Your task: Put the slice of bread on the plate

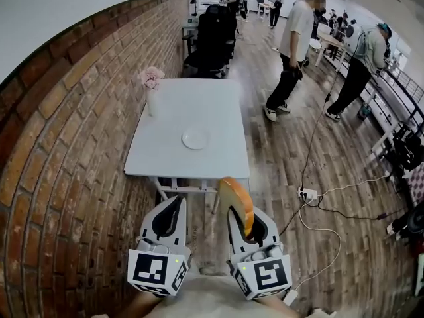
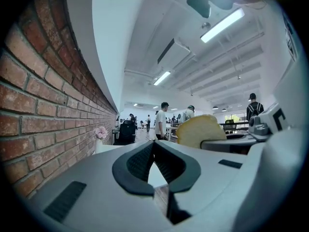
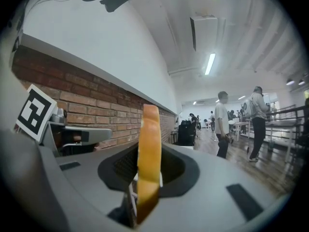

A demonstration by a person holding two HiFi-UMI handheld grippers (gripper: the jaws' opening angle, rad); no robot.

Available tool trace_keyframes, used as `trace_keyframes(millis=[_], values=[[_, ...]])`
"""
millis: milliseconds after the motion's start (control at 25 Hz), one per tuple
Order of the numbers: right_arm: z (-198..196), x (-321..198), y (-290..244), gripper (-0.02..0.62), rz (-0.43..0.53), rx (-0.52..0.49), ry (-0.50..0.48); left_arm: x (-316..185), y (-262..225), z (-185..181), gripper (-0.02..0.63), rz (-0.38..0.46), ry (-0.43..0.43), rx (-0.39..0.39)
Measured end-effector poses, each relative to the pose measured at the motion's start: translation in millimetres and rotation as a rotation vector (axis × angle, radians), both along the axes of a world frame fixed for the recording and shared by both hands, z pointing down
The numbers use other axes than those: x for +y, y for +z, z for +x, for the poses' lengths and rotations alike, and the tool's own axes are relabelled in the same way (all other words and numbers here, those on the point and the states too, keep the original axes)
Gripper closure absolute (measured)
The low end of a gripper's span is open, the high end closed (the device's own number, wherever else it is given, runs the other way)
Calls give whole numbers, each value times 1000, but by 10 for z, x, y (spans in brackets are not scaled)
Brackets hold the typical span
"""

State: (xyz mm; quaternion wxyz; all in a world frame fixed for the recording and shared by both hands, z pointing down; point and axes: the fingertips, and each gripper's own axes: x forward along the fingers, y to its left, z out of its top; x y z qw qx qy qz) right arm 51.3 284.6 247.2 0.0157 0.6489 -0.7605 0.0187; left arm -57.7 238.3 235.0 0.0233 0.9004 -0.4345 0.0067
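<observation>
Right gripper (image 1: 240, 217) clamped on the upright slice of bread (image 1: 233, 194), well short of the plate (image 1: 195, 138)

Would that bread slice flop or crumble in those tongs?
Probably fairly stiff: the bread stands upright in the right tongs without sagging. Thin and held on edge, it would likely tip flat once released on the plate.

No readable text.
Only coded black-and-white squares on left marker cube (image 1: 158, 271) and right marker cube (image 1: 265, 275); no letters, digits.
</observation>
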Motion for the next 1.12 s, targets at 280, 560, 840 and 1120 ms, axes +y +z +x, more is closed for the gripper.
trace_keyframes(millis=[280, 560, 840, 1120], values=[[123, -237, 83, 500, -26, 16, 9, -248, 99, 99, 595, -20, 10, 3], [197, -801, 136, 502, -41, 29, 21, -884, 193, 195, 595, -37, 31, 11], [234, -1697, 196, 502, -71, 9, 43, -1786, 303, 258, 595, -68, 61, -22], [299, -2537, 219, 502, -98, 2, 84, -2712, 316, 379, 595, -89, 111, -48]])
